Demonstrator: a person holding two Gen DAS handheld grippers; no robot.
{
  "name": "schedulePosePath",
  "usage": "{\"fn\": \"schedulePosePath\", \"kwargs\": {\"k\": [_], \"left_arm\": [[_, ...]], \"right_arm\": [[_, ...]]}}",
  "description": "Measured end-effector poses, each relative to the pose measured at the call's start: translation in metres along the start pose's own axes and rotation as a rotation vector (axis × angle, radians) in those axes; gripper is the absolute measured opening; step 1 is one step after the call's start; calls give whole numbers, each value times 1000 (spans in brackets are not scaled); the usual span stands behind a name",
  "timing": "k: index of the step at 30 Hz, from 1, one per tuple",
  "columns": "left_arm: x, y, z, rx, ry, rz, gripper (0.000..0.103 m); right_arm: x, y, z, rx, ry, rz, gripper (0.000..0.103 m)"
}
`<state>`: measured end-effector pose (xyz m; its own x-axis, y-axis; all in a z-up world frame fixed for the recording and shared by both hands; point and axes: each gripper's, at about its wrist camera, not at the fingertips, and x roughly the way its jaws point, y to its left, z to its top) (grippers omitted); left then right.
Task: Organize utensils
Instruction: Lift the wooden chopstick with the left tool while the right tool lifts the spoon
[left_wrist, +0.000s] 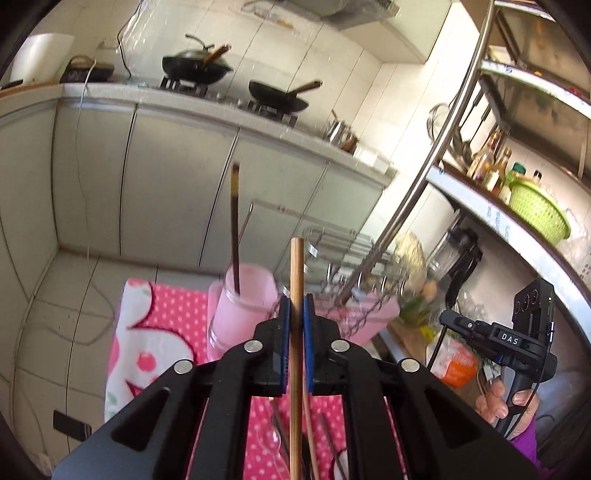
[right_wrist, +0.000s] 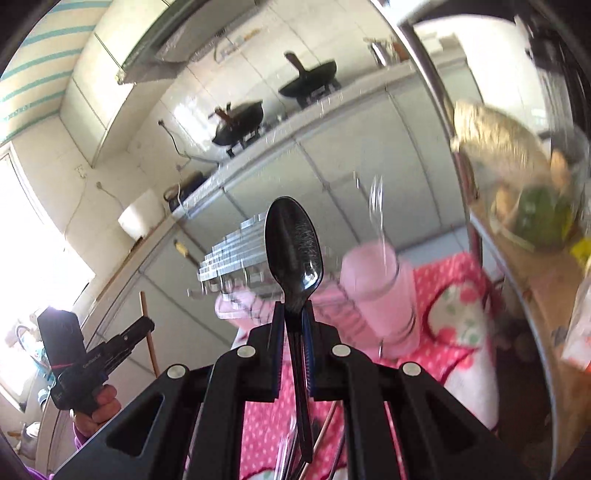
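**Above the pink cloth, both grippers loaded**

Over the polka-dot pink cloth (left_wrist: 173, 310) both tools hang in the air, each with a utensil pinched. The left gripper (left_wrist: 296, 314) has its blue pads pressed on a wooden chopstick (left_wrist: 296, 273) that stands upright between them. The right gripper (right_wrist: 294, 314) is clamped on the neck of a black spoon (right_wrist: 294, 243), bowl up.

Towards the cloth's far edge stands a pink cup (left_wrist: 243, 306) with one dark chopstick (left_wrist: 235, 229) already in it; a second pink holder (left_wrist: 369, 314) sits just beside it, blurred.

The step in hand looks like carrying — the picking is done, the sorting is not. Next, each tool must swing over a holder, tip its utensil end-down above the rim and only then let go — which holder takes the spoon I cannot tell.
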<state>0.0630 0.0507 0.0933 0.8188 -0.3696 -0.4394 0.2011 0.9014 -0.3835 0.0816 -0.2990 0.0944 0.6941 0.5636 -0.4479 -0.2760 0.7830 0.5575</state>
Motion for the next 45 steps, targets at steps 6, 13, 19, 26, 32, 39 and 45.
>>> {"fn": "schedulePosePath", "kwargs": {"k": [6,13,19,26,32,39,45], "left_arm": [[-3,-9,44,-3,-141,9,6],[-8,-20,80,16,-323,67,6],[-2,-22,93,27,-467,115,6],[11,-19,93,58,-599,182,6],[35,-9,81,75,-623,217,6],[56,-2,64,87,-639,246,6],[60,4,34,97,-572,239,6]], "right_arm": [[-15,14,48,-72,-142,-32,9],[-17,19,88,-115,-242,-61,9],[-2,15,98,-165,-319,-132,9],[26,3,85,-185,-335,-174,9],[41,2,70,-204,-334,-194,9],[50,-3,62,-215,-323,-219,9],[56,-19,44,-185,-268,-234,9]]}}
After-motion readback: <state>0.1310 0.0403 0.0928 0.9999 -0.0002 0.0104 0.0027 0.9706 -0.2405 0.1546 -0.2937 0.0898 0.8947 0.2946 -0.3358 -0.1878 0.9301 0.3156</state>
